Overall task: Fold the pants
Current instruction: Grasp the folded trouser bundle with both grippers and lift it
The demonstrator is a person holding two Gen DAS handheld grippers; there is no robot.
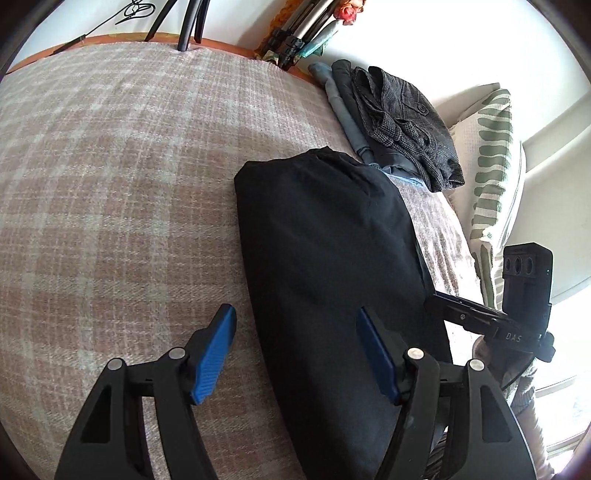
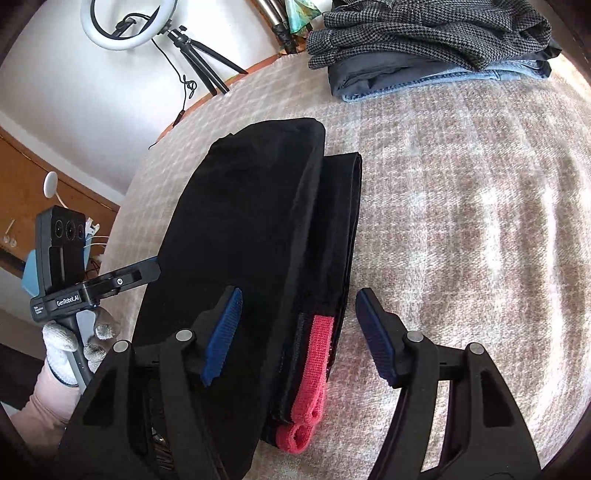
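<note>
Black pants [image 1: 328,266] lie folded into a long narrow bundle on the plaid blanket [image 1: 110,177]. In the right wrist view the same pants [image 2: 243,229] show a red waistband strip [image 2: 314,365] at the near end. My left gripper [image 1: 297,349] hovers open over the bundle's left edge, nothing between its blue pads. My right gripper [image 2: 299,326] is open above the red waistband end, pads apart from the cloth. Each view also shows the other gripper: the right one [image 1: 517,302] at the right edge, the left one [image 2: 74,269] in a gloved hand at the left.
A stack of folded clothes [image 1: 402,122], topped by a grey checked garment [image 2: 424,33], sits at the far side of the bed. A striped pillow [image 1: 491,158] leans at the right. A ring light on a tripod [image 2: 129,26] stands by the wall.
</note>
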